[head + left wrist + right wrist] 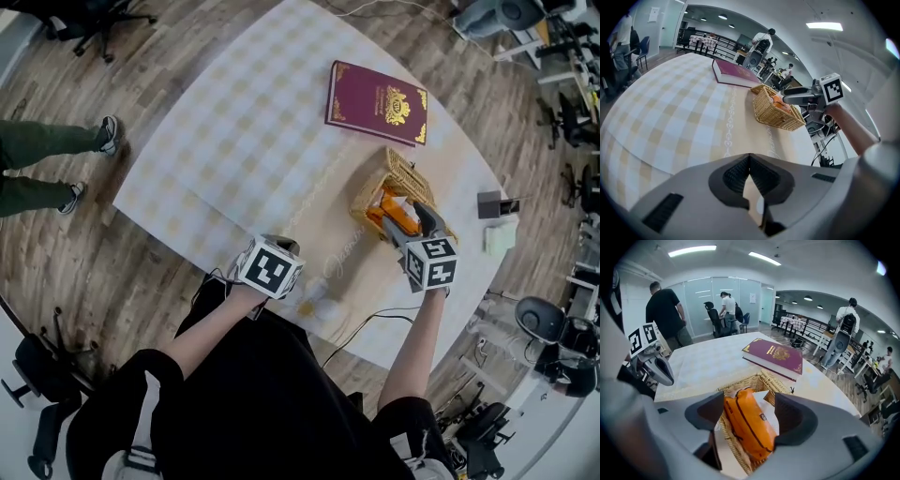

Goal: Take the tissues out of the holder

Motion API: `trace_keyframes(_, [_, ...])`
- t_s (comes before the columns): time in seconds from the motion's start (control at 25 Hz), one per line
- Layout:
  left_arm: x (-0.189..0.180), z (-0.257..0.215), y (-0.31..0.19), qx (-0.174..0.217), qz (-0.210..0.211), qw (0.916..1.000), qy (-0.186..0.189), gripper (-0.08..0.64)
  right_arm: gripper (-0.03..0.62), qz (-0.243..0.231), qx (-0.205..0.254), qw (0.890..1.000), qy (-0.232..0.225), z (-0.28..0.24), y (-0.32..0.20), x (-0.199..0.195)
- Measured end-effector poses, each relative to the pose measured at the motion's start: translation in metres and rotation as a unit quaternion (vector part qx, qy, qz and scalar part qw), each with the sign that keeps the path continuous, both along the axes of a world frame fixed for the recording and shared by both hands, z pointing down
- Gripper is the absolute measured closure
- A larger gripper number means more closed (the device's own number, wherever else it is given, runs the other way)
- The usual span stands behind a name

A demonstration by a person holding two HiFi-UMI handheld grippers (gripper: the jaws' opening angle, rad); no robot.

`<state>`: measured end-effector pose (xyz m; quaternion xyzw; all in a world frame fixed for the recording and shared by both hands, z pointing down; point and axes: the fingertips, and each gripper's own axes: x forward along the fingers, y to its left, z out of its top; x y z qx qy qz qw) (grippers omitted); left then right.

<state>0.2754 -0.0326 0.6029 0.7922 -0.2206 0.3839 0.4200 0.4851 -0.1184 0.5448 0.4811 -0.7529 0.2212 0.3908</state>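
A wicker holder (398, 178) stands on the checked tablecloth (244, 141), right of middle. An orange tissue pack (747, 425) lies inside the wicker holder (740, 385) on white paper (771, 416). My right gripper (750, 411) reaches into the holder from the near side, open, its jaws standing on either side of the pack without pressing it. In the head view the right gripper (405, 221) covers part of the pack (387, 212). My left gripper (286, 247) hovers at the table's near edge, well left of the holder, shut and empty; its pads (740, 171) meet at the tips.
A maroon book (377, 101) lies just beyond the holder. A dark box (489, 203) and a pale pad (500, 236) sit at the table's right edge. A cable (366, 328) trails off the near edge. A person's legs (47, 159) stand left of the table; office chairs ring the room.
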Motion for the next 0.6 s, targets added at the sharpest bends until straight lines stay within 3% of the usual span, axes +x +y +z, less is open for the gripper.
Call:
trace_keyframes(0.32, [-0.005,0.008,0.001,-0.012,-0.020,0.9997,-0.005,0.560,0.239,-0.078,-0.085,0.992,0.046,0.034,-0.004,0.006])
trace_keyframes(0.6, [-0.012,0.009,-0.005,-0.018,-0.037,0.9991,-0.010,0.560,0.242,-0.098,-0.142,0.983,0.063,0.059,-0.003,0.013])
